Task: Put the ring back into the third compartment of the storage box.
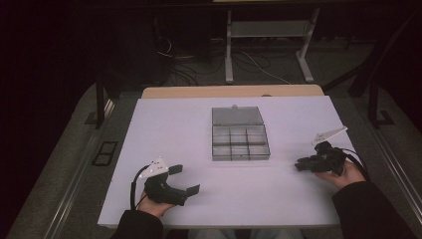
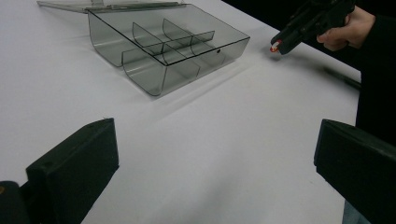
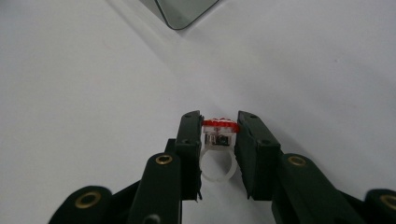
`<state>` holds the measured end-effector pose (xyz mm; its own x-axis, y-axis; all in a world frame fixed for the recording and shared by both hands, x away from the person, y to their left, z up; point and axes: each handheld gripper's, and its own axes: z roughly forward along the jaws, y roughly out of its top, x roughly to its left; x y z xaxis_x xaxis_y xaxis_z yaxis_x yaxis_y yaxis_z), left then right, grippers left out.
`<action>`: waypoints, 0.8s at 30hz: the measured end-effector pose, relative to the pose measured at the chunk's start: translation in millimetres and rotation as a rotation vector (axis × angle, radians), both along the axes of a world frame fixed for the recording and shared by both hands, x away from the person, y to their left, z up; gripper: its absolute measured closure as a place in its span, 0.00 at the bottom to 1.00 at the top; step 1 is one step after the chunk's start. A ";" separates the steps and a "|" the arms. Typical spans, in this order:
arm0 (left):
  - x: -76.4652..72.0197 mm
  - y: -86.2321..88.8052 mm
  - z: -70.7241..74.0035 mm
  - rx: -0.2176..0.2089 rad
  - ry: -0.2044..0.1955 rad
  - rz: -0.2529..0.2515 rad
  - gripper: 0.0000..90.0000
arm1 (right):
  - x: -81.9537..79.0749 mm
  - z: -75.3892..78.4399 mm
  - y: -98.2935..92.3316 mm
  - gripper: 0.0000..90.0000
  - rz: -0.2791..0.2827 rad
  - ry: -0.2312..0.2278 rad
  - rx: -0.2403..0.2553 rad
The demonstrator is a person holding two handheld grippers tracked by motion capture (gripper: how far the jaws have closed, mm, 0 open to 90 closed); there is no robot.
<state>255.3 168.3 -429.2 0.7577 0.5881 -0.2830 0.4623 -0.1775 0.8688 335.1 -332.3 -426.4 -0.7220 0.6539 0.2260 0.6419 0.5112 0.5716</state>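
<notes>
1. Pinched between the jaws of my right gripper (image 3: 219, 140) is a small white plastic ring with a red top (image 3: 219, 128), held just above the white table (image 1: 209, 199) at its right side.
2. My left gripper (image 1: 184, 179) rests at the near left, jaws spread wide with nothing between them.
3. Between both, farther back, stands a clear grey compartment box (image 1: 240, 142) with 6 cells, its lid laid open behind it; bare table separates it from the ring.
4. From the left gripper view, the ring shows as a red-and-white tip at the right gripper's nose; the high view is too coarse to show it.
</notes>
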 end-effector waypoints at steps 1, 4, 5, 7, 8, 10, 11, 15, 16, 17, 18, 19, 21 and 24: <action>0.0 0.0 -0.1 -0.001 0.001 0.000 0.00 | 0.0 0.0 0.0 0.78 0.000 0.000 0.000; 0.1 -0.1 -0.2 -0.001 0.002 0.000 0.00 | 0.1 3.5 0.1 0.78 0.000 -0.001 -0.008; 0.1 -0.2 -0.2 -0.001 0.002 0.000 0.00 | 0.4 5.4 0.1 0.78 -0.001 -0.003 -0.006; 0.1 -0.2 -0.2 -0.001 0.001 0.000 0.00 | 1.2 10.1 0.1 0.78 0.000 -0.011 -0.005; 0.1 -0.2 -0.2 -0.001 0.001 0.000 0.00 | 1.8 12.5 0.0 0.78 0.000 -0.017 -0.004; 0.1 -0.1 -0.2 -0.002 0.002 0.000 0.00 | 2.7 17.2 -0.3 0.78 -0.003 -0.022 0.000; 0.1 -0.1 -0.2 -0.002 0.002 0.000 0.00 | 3.1 19.3 -0.5 0.78 -0.001 -0.024 -0.001; 0.1 0.1 -0.1 -0.004 0.002 0.001 0.00 | 4.6 24.9 -0.9 0.78 -0.002 -0.037 0.004; 0.1 0.0 -0.1 -0.004 0.003 0.000 0.00 | 5.4 27.2 -1.2 0.78 -0.003 -0.038 0.007; 0.1 0.0 -0.1 -0.004 0.003 0.000 0.00 | 5.4 27.2 -1.2 0.78 -0.003 -0.038 0.007; 0.0 -0.1 -0.2 -0.005 0.002 0.000 0.00 | 6.0 28.9 -0.7 0.78 -0.004 -0.040 0.008; 0.1 0.0 -0.2 -0.005 0.003 0.000 0.00 | 6.3 29.4 -0.3 0.78 -0.002 -0.039 0.008; 0.2 0.0 -0.2 -0.005 0.003 0.000 0.00 | 7.2 30.5 0.5 0.78 0.001 -0.038 0.005; 0.1 0.0 -0.3 -0.006 0.003 -0.001 0.00 | 8.3 31.7 1.6 0.78 0.003 -0.040 0.004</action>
<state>255.4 168.2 -429.5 0.7571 0.5860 -0.2888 0.4650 -0.1729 0.8682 343.4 -330.6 -394.7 -0.7328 0.6506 0.1993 0.6166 0.5110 0.5989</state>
